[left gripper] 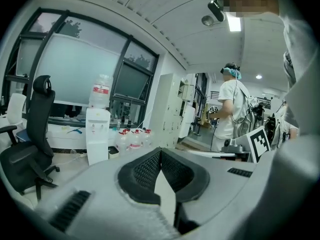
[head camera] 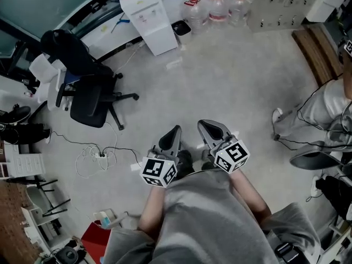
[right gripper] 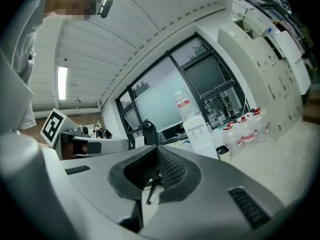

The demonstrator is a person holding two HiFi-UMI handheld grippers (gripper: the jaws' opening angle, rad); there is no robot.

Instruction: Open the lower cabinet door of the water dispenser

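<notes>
I watched both claws held close in front of the person's body, low in the head view and side by side. The left gripper (head camera: 175, 130) had its jaws pressed together, the padded tips meeting with nothing between them. The right gripper (head camera: 203, 124) was closed the same way and gripped nothing. Both pointed toward twelve o'clock over the pale floor (head camera: 231, 87).

The water dispenser (head camera: 147, 16) stood well apart from the claws, at about eleven o'clock, white and upright with a bottle (left gripper: 101, 90) on top. Its lower cabinet door (left gripper: 98, 150) looked shut, and neither claw touched it. A small dark bin (head camera: 181, 26) sat just beside the dispenser, and a row of water jugs (head camera: 217, 7) stood beyond that, at roughly twelve o'clock from the claws.

A black office chair (head camera: 88, 87) stood at ten o'clock. A power strip (head camera: 100, 155) with its loose cable lay on the floor at nine o'clock. Another person (head camera: 324, 114) was at three o'clock, near the frame's edge.
</notes>
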